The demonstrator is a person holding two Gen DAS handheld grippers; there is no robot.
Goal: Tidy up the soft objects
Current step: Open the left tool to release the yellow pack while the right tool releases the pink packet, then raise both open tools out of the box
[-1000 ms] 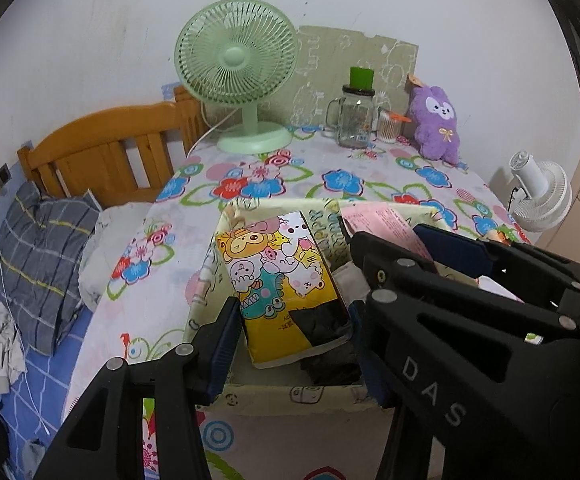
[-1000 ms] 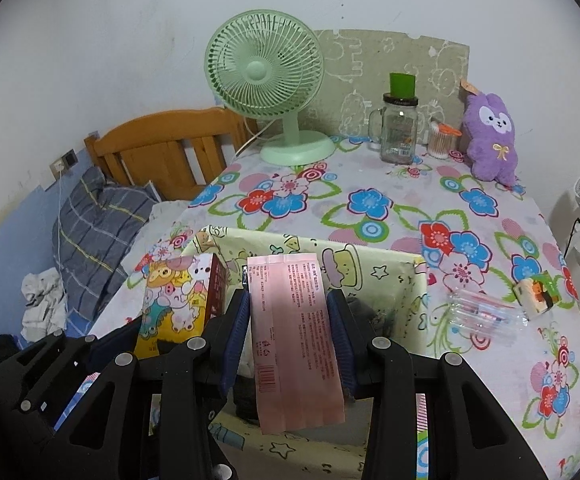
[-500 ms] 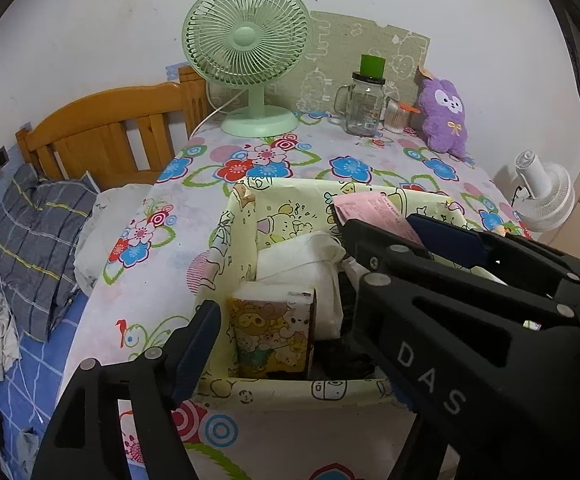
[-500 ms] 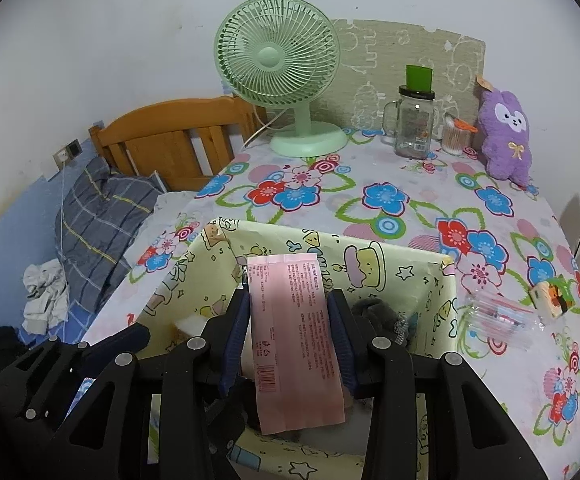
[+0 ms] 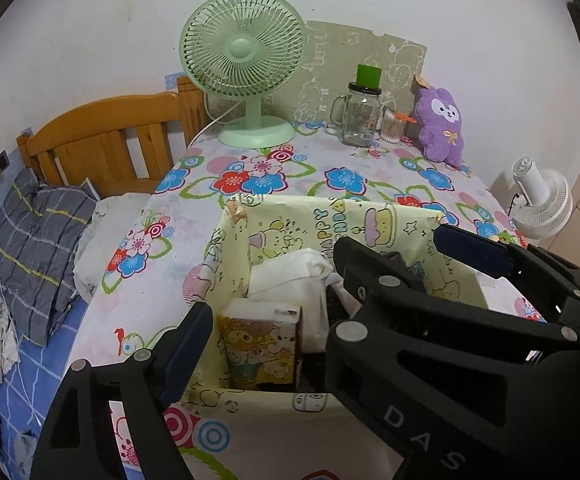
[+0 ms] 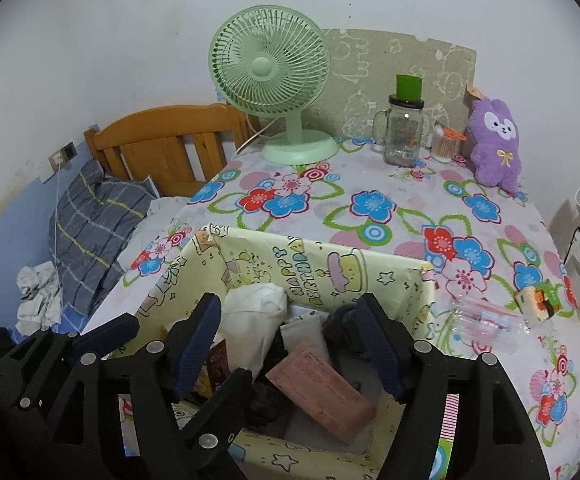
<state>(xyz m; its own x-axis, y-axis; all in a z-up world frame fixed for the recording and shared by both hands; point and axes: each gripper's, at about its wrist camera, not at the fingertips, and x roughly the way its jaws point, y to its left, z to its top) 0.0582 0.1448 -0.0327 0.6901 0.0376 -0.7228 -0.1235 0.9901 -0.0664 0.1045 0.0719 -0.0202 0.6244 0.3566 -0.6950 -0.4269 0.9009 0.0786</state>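
Observation:
A pale yellow cartoon-print box (image 5: 373, 216) (image 6: 258, 256) stands on the flowered table. Inside it are a cartoon-print tissue pack (image 5: 262, 348), a white cloth bundle (image 5: 290, 276) (image 6: 254, 304), dark fabric (image 6: 341, 328) and a pink packet (image 6: 321, 396) lying flat. My left gripper (image 5: 262, 344) is open, its jaws either side of the tissue pack without gripping it. My right gripper (image 6: 290, 336) is open and empty just above the pink packet.
A green fan (image 5: 246, 64), a glass jar with a green lid (image 5: 359, 112), a cotton-swab cup (image 6: 443, 144) and a purple plush (image 5: 441, 128) stand at the table's back. A clear wrapper (image 6: 485, 316) and a small toy (image 6: 537, 300) lie right of the box. A bed (image 5: 42, 224) is on the left.
My left gripper opened and let the tissue pack stand in the box. My right gripper opened and the pink packet dropped flat into the box.

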